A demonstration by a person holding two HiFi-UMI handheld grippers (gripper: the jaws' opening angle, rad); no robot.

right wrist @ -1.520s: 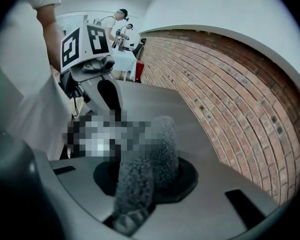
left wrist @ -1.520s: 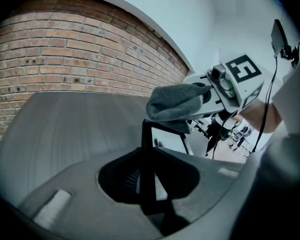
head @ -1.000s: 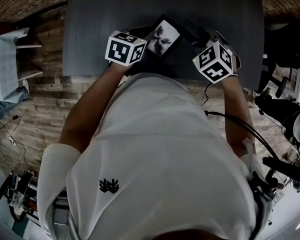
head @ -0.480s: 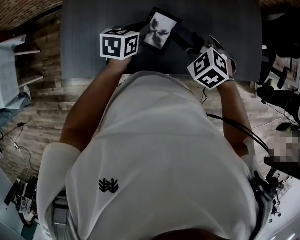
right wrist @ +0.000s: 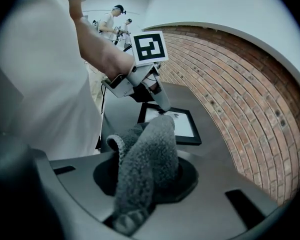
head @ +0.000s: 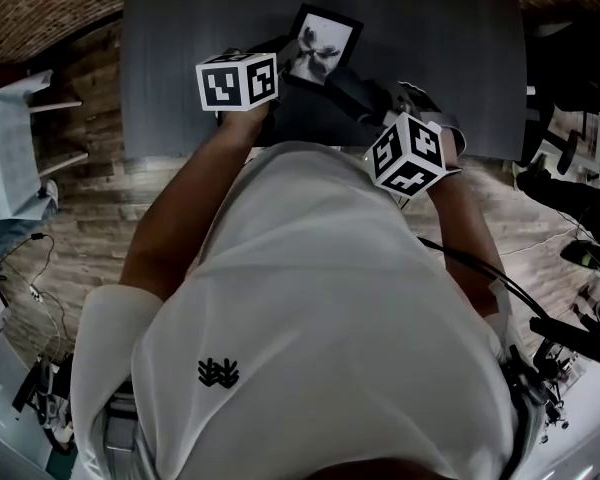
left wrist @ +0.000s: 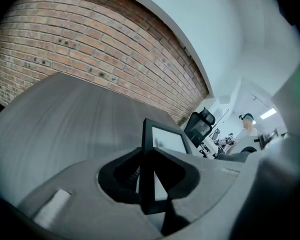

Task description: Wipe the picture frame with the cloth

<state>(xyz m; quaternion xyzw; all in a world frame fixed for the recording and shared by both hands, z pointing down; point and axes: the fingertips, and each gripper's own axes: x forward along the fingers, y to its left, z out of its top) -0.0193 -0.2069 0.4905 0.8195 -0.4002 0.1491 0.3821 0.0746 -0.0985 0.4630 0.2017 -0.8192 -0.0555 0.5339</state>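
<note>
Slid further up the table (head: 180,68), the picture frame (head: 322,46), pinched at its edge by the left gripper (left wrist: 149,184). Pulled back, the right gripper (right wrist: 140,194), squeezing the cloth (right wrist: 150,149). Probably no wiping yet.

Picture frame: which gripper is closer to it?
Left. The left gripper has its jaws shut on the picture frame edge; the right gripper, holding the cloth, sits beside it, apart.

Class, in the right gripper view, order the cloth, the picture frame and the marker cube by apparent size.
1. cloth, though its nearness to the camera enlarges it
2. picture frame
3. marker cube
</note>
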